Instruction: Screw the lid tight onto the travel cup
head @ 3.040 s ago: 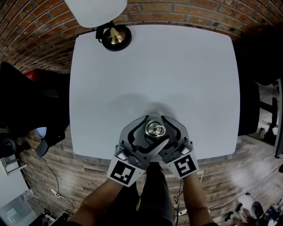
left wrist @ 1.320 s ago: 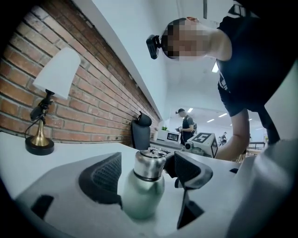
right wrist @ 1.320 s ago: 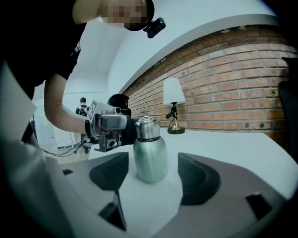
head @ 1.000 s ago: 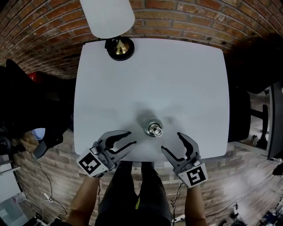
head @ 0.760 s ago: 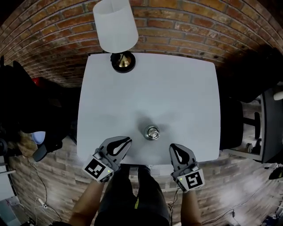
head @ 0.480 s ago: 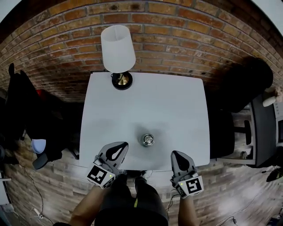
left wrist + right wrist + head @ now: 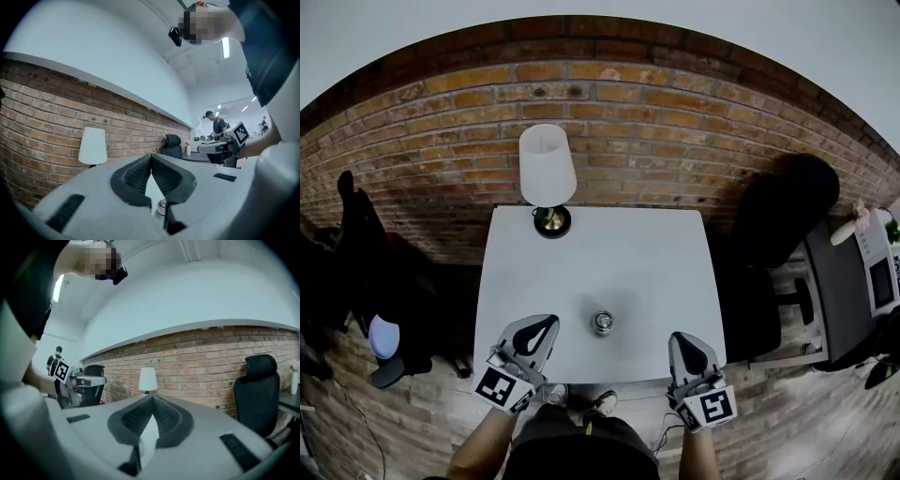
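Black-and-white square markers are carried on the cube of the left gripper (image 7: 549,322) and of the right gripper (image 7: 680,337); only block patterns are shown, and these are not read as letters.

The cup (image 7: 602,322) is seen from above as a small round metallic top with a shiny centre; it stands upright on the white table (image 7: 656,272), near the front edge, between the two grippers and apart from both; the lid is on it; how tight it sits cannot be told; the cup's side is hidden under its own top in the head view; in the left gripper view only a sliver of the metallic top is caught below the jaws, the rest being covered by the gripper's grey body.

The left jaws have just been closing and are pressed together, nothing between them; the right jaws are clenched too, and empty; both grippers are held level over the near edge of the table.

A lamp (image 7: 547,178) with a white shade and brass base is set at the far left of the table, by the brick wall (image 7: 675,141); a black chair (image 7: 778,211) is placed to the right; its lower part is cut off by the table.
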`<state>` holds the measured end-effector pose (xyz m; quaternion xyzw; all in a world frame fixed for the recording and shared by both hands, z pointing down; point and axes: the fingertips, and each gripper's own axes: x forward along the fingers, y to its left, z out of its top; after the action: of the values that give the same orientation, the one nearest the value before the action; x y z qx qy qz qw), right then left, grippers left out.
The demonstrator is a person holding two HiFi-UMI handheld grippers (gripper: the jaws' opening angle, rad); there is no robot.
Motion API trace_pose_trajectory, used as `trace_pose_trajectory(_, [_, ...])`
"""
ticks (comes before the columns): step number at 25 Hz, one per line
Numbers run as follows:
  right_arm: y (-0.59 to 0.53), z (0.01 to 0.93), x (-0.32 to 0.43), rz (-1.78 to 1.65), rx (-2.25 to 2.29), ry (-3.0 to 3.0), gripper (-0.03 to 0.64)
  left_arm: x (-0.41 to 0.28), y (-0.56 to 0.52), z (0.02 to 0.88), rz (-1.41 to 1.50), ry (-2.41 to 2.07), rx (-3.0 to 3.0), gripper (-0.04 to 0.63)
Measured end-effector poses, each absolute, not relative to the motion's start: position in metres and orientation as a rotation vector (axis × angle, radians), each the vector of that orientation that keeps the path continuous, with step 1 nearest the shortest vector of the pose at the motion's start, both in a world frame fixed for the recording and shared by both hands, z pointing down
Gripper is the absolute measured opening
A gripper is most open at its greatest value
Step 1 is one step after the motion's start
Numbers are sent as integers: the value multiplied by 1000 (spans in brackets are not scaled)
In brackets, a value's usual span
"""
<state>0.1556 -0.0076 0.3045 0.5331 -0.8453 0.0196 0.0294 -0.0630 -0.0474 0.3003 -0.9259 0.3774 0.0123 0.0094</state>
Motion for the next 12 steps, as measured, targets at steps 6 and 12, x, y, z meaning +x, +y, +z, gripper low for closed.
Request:
trace_pose_trajectory(6, [1, 263, 145, -28, 1644, -2642, 14, -72, -42, 255, 129, 1163, -2830, 25])
trace_pose_trajectory(12, [5, 229, 153, -94, 1706, -2657, 14, -78, -36, 228, 177, 1182, -2792, 25])
